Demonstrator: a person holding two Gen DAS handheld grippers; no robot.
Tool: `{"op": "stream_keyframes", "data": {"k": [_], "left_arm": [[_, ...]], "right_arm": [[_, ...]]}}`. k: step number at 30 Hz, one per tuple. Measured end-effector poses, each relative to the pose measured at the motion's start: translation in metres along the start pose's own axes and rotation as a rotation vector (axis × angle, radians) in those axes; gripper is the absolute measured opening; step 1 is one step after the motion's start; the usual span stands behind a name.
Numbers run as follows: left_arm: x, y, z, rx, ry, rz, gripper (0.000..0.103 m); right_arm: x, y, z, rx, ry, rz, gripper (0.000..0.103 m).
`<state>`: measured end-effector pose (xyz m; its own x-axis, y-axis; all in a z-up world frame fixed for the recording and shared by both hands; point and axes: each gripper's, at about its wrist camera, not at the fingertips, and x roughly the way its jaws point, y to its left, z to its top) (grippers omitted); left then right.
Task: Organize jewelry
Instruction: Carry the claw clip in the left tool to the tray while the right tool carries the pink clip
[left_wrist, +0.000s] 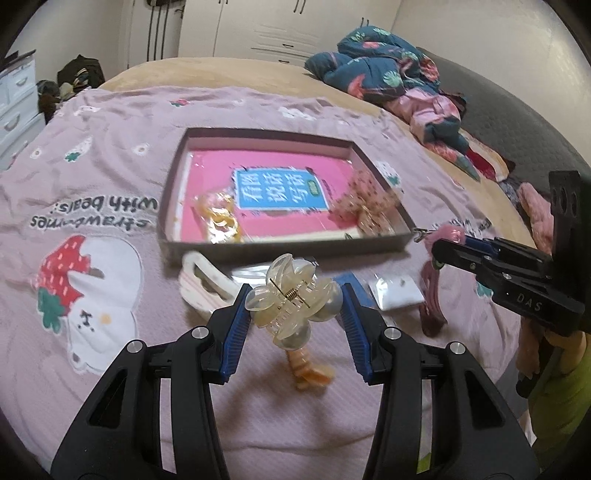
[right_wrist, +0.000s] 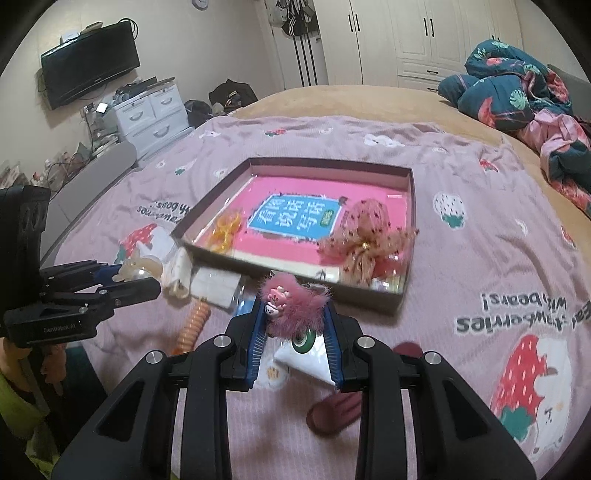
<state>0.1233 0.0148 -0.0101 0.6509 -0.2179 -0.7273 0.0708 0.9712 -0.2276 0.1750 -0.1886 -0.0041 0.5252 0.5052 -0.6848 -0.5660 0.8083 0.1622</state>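
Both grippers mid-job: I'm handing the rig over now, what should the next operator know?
Left gripper: shut on the translucent cream flower-shaped claw clip, lifted off the bed.
Right gripper: shut on the fuzzy pink hair clip with a cartoon charm.
Done: yellow chain-link piece and pink dotted gauze bow lie in the shallow dark box.
Left: box both held clips, then the white claw clip, orange spiral tie, maroon clip and small white packets on the pink blanket.

Book (left_wrist: 273, 195) in box (left_wrist: 280, 247), box on blanket (left_wrist: 110, 177)
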Motion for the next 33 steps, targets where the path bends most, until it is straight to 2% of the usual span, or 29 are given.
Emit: {"op": "stream_keyframes", "data": {"k": [14,24,33], "left_arm": [[0.017,0.028,0.046,-0.043,-0.009,0.027,0.039],[0.048,0.018,0.076,-0.019,0.008,0.021,0.039],[0.084,0.016,0.087,-0.003,0.057,0.036,0.039]], "right_arm": [[0.020,-0.012,0.037,0.013,-0.026,-0.027,0.028],[0.029,-0.037,0.058,0.034,-0.045,-0.078,0.028],[0.050,-0.053,0.059,0.063,-0.018,-0.094,0.028]]}}
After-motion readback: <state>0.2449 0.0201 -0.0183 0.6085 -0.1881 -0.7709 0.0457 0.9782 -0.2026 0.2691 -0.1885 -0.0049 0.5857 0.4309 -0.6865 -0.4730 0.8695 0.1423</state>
